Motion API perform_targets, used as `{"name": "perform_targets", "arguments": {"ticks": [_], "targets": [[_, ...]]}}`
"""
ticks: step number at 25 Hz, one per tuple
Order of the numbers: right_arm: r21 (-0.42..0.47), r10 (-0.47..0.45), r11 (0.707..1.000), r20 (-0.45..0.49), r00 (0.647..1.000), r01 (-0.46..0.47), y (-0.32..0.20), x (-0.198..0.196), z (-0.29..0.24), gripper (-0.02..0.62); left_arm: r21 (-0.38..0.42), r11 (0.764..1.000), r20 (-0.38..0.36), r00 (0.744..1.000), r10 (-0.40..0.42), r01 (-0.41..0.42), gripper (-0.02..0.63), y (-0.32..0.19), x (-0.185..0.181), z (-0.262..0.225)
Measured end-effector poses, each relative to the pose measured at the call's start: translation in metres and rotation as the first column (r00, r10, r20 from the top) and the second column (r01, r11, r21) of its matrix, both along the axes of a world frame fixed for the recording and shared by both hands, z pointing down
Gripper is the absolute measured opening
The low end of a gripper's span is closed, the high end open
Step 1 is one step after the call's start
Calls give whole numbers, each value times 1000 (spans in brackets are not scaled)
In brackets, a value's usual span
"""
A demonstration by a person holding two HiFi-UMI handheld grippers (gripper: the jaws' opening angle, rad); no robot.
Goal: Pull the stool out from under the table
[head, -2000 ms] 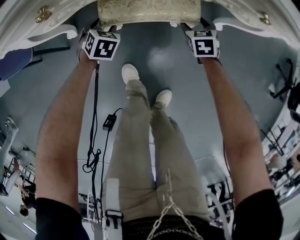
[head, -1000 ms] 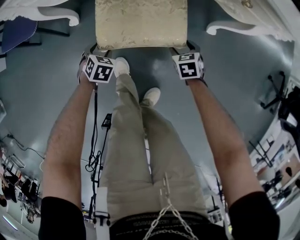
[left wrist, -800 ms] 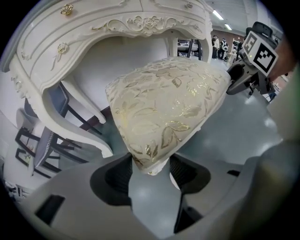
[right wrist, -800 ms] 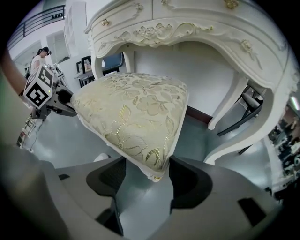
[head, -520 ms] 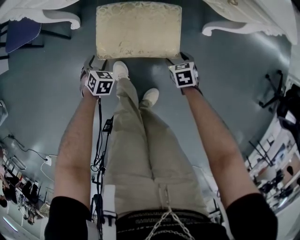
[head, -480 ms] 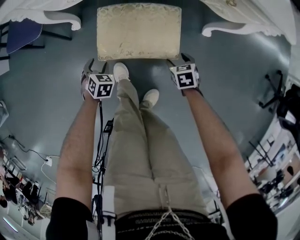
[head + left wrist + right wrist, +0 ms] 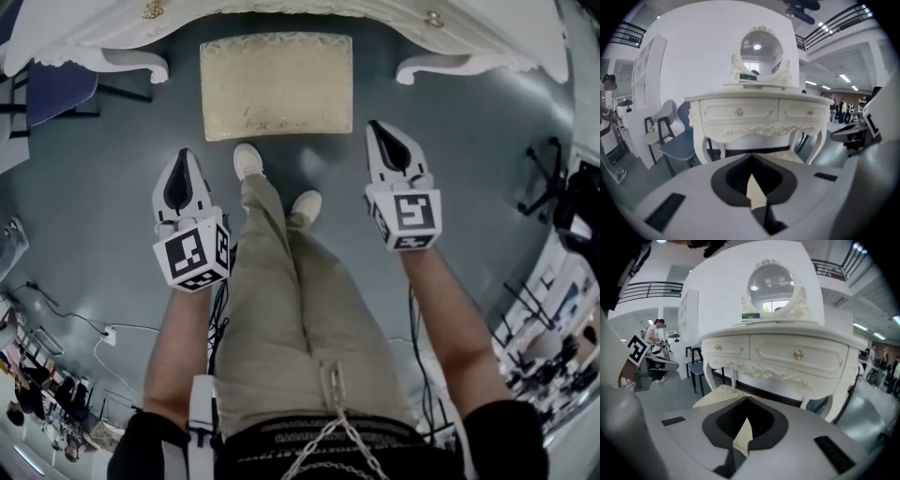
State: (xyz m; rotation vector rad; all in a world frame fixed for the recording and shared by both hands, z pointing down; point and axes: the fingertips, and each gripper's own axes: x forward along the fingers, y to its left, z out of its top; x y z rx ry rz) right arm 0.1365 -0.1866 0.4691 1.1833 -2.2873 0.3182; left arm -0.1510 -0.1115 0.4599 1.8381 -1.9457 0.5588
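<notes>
Just in front of table [image 7: 469,33]: stool [image 7: 277,86], legs hidden from above. Further back from table, clear of stool: left gripper [image 7: 184,159], right gripper [image 7: 381,133], jaws just closed tight (nothing between). Left of table: blue chair [image 7: 56,89], partly cropped.
</notes>
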Motion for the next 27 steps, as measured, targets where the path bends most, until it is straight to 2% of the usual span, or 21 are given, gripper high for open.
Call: {"name": "perform_targets", "arguments": {"ticks": [4,7,14,27], "targets": [[108,-18,994,71,997,10,3,-8,-69,2,170,980,3,994,109,-108,3,-25,27,-84],[143,-4,990,126,992,-14,7,-16,-107,2,212,965,3,987,160,-157,3,-33,39,-122],[161,-2,986,185,983,-28,15,-30,-148,2,248,947,11,978,209,-205,3,-31,52,-154],[128,-4,992,160,987,-17,16,-34,-126,2,160,945,67,958,278,-285,3,-38,56,-133]]}}
